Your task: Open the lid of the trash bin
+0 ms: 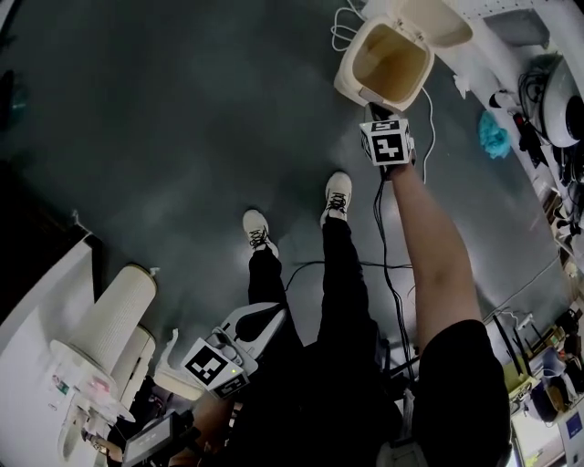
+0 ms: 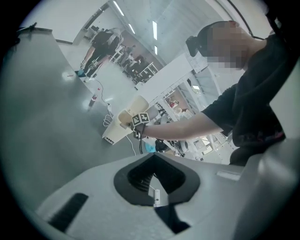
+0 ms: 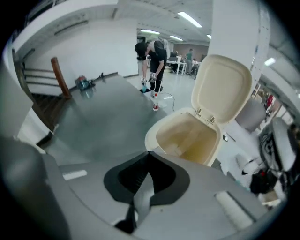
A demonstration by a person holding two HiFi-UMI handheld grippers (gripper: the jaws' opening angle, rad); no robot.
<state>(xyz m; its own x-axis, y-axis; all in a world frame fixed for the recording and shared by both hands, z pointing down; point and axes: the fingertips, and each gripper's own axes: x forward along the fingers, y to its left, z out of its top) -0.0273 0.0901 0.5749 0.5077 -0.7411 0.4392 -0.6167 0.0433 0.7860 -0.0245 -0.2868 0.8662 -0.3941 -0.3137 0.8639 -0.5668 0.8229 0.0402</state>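
Bin (image 3: 154, 134) stands on grey floor (image 1: 182, 137). Lid (image 3: 223, 86) is swung up on its hinges, standing upright behind the bin's mouth, cream inside showing. Right tool (image 3: 149, 154) is just in front of the bin's near rim, pointing steeply down at it, jaws closed tip to tip with nothing between them. Left tool (image 2: 153, 157) is well away from the bin, low by the person's legs, jaws likewise together and holding nothing. Shoes (image 1: 338, 196) are between the bin and the left tool. White cable (image 1: 342, 27) lies looped just beside the bin
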